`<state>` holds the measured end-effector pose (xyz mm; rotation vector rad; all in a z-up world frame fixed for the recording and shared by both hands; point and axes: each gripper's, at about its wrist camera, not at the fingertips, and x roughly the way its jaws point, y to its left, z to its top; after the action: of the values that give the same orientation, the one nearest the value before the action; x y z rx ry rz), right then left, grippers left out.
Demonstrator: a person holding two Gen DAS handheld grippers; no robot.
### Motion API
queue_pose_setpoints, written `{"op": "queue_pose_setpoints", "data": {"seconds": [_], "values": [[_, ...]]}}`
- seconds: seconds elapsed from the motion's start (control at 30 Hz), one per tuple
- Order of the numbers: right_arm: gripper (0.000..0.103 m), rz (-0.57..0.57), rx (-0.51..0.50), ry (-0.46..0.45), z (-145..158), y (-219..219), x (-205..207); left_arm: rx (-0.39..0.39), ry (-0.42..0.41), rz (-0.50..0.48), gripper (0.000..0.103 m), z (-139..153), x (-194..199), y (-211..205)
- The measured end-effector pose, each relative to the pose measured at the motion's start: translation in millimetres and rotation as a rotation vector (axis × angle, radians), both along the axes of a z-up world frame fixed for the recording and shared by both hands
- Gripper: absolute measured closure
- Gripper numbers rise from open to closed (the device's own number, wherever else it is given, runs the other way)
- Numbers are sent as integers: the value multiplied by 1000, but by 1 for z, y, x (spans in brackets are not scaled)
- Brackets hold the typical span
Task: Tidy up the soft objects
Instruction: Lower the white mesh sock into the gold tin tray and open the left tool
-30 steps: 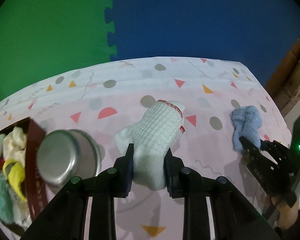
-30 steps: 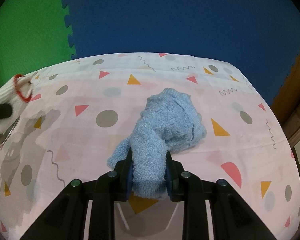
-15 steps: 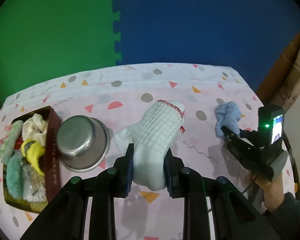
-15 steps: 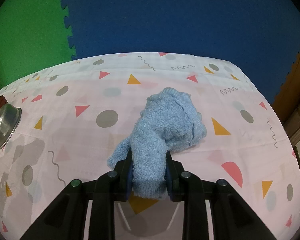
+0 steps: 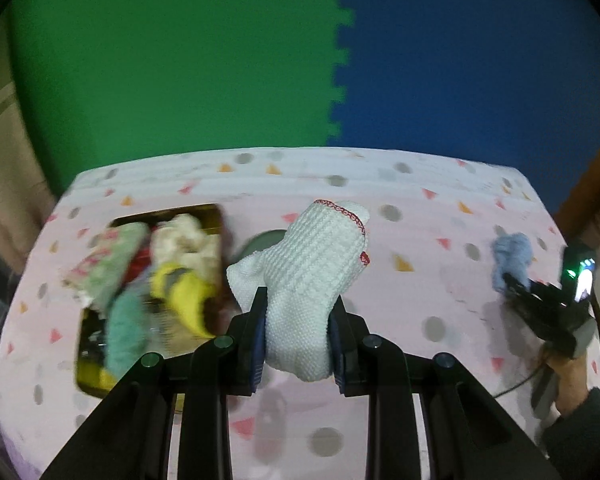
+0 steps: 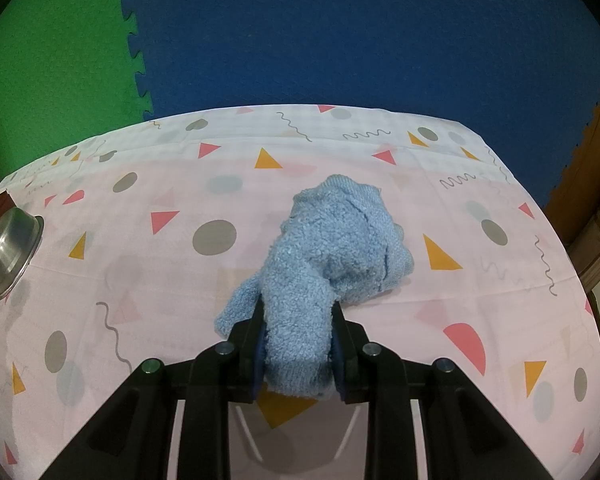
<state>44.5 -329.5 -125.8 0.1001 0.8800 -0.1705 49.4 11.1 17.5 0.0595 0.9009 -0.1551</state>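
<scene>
My left gripper (image 5: 298, 332) is shut on a white knitted sock with a red-stitched cuff (image 5: 312, 264) and holds it in the air above the table. A dark red box (image 5: 148, 292) full of several soft items lies below it to the left, blurred. My right gripper (image 6: 298, 340) is shut on a fluffy light blue sock (image 6: 328, 264) whose far end rests on the tablecloth. The right gripper (image 5: 540, 308) and the blue sock (image 5: 510, 258) also show at the right of the left wrist view.
A steel bowl (image 6: 10, 252) stands at the left edge of the right wrist view, beside the box; in the left wrist view it (image 5: 266, 238) is mostly hidden behind the white sock. The pink patterned tablecloth (image 6: 140, 280) covers the table. Green and blue foam mats lie beyond.
My left gripper has risen and swung left with the white sock, so the box is now nearer the middle of its view. The right gripper and blue sock have stayed put.
</scene>
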Motion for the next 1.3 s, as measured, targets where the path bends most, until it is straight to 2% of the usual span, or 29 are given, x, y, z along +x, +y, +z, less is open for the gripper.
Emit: {"op": "queue_pose_setpoints", "data": {"seconds": [0.2,0.43,0.83,1.3], "values": [[76,0,0,0,0,0,0,19,-13,118,79,5,11,54],[76,0,1,0,0,0,0,45,-15,197,79,3,18,94],[76,1,-3,2,0,0,0,68,24,239,78,-19,39,127],[76,1,-4,2,0,0,0,80,60,228,78,-42,68,132]]}}
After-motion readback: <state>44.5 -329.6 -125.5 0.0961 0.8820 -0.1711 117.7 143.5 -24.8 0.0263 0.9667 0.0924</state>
